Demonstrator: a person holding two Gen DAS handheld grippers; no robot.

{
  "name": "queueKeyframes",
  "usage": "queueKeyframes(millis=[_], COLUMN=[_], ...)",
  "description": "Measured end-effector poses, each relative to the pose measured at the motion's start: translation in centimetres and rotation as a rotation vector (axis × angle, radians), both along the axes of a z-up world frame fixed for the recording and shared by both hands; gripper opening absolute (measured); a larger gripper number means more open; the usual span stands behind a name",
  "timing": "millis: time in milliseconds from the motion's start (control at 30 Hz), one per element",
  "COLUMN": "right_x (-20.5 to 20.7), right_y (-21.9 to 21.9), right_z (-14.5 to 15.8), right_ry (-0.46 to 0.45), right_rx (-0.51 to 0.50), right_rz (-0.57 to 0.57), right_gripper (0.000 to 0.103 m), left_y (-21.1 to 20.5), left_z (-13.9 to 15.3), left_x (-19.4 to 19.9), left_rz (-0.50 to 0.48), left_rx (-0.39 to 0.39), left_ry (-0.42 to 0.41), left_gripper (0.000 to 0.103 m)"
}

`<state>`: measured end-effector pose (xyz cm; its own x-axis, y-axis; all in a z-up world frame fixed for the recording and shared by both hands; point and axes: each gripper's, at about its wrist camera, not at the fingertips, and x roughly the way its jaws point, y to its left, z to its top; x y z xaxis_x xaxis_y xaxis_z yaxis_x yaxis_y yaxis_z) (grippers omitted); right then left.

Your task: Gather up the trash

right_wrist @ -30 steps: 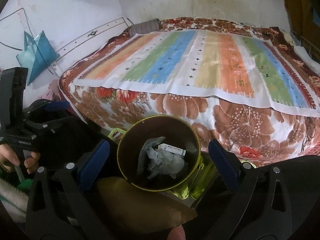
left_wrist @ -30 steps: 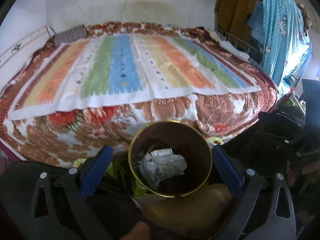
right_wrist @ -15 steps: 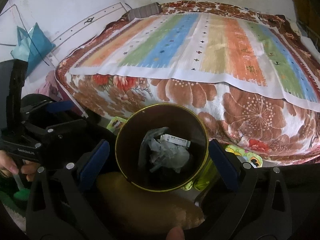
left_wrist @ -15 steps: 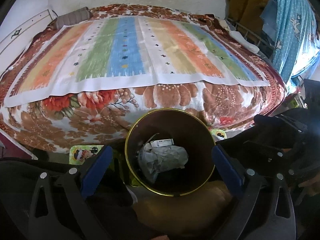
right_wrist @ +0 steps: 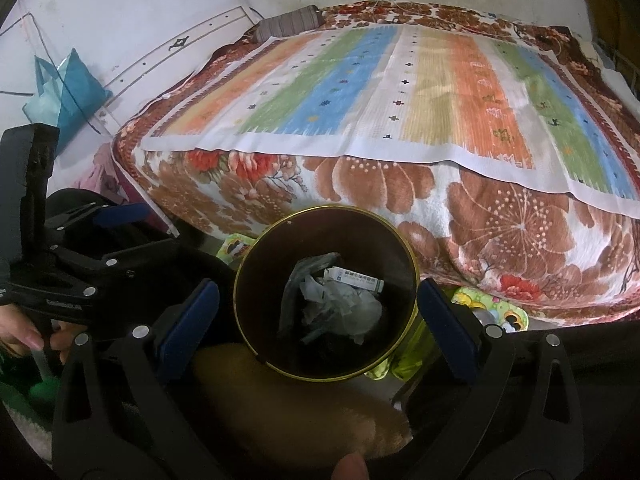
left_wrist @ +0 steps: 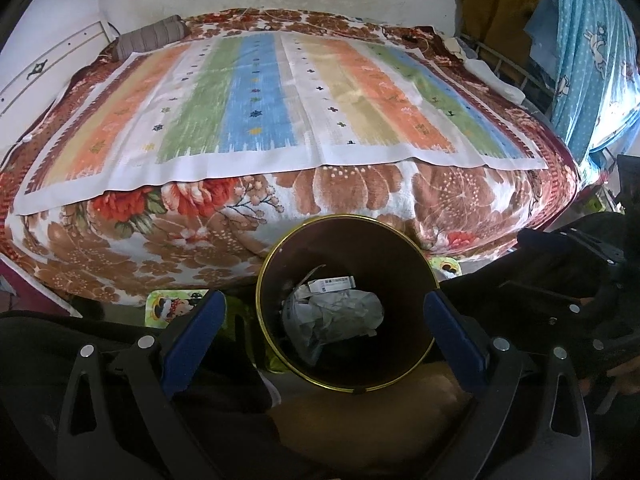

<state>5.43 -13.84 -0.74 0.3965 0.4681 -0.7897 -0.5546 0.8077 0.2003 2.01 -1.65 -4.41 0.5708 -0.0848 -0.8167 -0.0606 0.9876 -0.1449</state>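
Observation:
A round dark bin with a gold rim [left_wrist: 267, 264] [right_wrist: 404, 242] stands on the floor by the bed. It holds crumpled white paper [left_wrist: 340, 316] [right_wrist: 344, 308] and a small white box [left_wrist: 332, 284] [right_wrist: 354, 280]. My left gripper [left_wrist: 322, 326] is open and empty, its blue pads on either side of the bin, above it. My right gripper [right_wrist: 320, 318] is open and empty, also above the bin. The left gripper body shows at the left edge of the right wrist view [right_wrist: 60, 268].
A bed with a floral blanket [left_wrist: 360, 196] [right_wrist: 500, 216] and a striped cloth [left_wrist: 256, 100] [right_wrist: 400, 80] fills the space beyond the bin. Colourful foam mats [left_wrist: 172, 306] [right_wrist: 492, 312] lie on the floor. A blue curtain [left_wrist: 592, 52] hangs at right. A teal bag [right_wrist: 64, 88] hangs on the left wall.
Both grippers have tilted down and moved slightly closer over the bin, so the bed looks higher in view. The jaws stay open and empty.

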Motion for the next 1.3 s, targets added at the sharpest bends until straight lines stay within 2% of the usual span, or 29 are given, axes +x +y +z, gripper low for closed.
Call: queueKeyframes(millis=[1300], right_x=[-0.22], right_y=[-0.05], right_z=[0.05], right_ry=[0.000], right_rx=[0.011], right_rz=[0.002], right_gripper=[0.094], left_y=[0.17], left_z=[-0.18], left_x=[0.00], left_rz=[0.004], left_rx=[0.005], left_ry=[0.002], left_gripper=[0.097])
